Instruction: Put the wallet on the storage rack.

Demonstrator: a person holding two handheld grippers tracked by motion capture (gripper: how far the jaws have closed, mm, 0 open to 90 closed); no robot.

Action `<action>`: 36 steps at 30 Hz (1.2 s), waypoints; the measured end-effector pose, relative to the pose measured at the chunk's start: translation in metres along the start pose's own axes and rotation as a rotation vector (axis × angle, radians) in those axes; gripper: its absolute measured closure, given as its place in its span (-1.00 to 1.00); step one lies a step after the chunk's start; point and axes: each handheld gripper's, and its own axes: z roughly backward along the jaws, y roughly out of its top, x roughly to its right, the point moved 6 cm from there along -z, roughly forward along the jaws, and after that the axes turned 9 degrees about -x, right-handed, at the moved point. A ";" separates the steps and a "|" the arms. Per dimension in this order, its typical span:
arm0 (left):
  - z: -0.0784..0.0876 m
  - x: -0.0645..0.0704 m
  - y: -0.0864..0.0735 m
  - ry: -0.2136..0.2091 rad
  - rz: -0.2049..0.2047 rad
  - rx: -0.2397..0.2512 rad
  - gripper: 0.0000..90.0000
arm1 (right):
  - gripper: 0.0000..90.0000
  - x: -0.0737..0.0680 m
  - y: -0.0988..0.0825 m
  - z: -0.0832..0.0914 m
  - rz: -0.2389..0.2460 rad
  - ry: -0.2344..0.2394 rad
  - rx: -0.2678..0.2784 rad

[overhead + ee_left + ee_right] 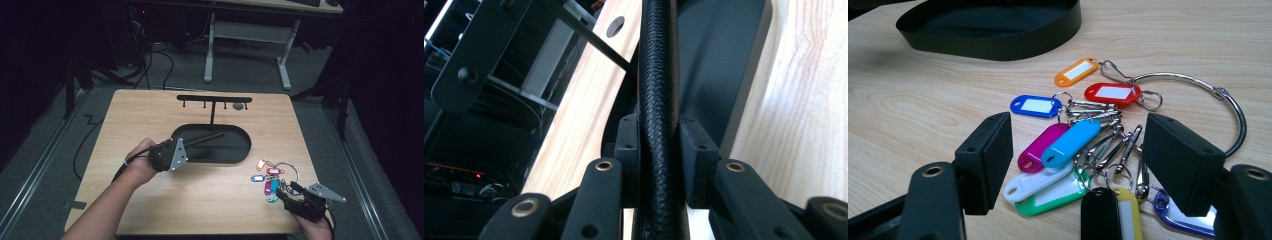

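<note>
- The left gripper (659, 150) is clamping its two black jaws on a black braided cable (658, 75), which is running straight up between them in the left gripper view.
- In the high view the left gripper (167, 155) is sitting at the left end of a black oval tray (245, 145), held by the person's left hand (137, 162), with the forearm coming in from the bottom left.
- The cable is lying across the tray's left part, reaching toward the foot of a black T-shaped hook stand (214, 100) that is standing at the tray's far side, pegs hanging under its bar.
- The right gripper (1078, 150) is holding its jaws wide apart, gripping nothing, hovering just over a bunch of key tags (1068, 145).
- The key tags are lying on the wooden table (200, 200) near its right front corner, fanned out from a metal ring (1218, 100): orange, red, blue, magenta, light blue, white, green, black, yellow and another blue one.
- In the high view the bunch of key tags (270, 177) is resting just off the tray's right front end, and the right gripper (295, 192) is sitting just in front of it, in the person's right hand (315, 225) at the table's edge.
- The tray (998, 40) is showing beyond the tags in the right gripper view, apart from them.
</note>
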 end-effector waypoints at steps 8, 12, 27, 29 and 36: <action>-0.014 -0.006 0.011 0.003 -0.007 0.017 0.64 | -0.36 0.000 0.000 0.000 -0.004 0.003 -0.002; -0.022 -0.007 0.015 0.004 -0.013 0.022 0.64 | -0.36 0.000 0.000 0.000 0.000 0.004 -0.003; -0.054 -0.006 0.022 -0.008 -0.014 0.017 0.65 | -0.37 -0.002 0.000 0.002 0.003 0.006 0.000; -0.057 -0.005 0.023 -0.008 -0.012 0.010 0.65 | -0.37 -0.001 0.000 0.003 0.000 0.005 0.005; -0.069 -0.005 0.031 -0.021 -0.059 0.001 0.65 | -0.36 0.000 -0.001 0.004 -0.005 0.005 0.004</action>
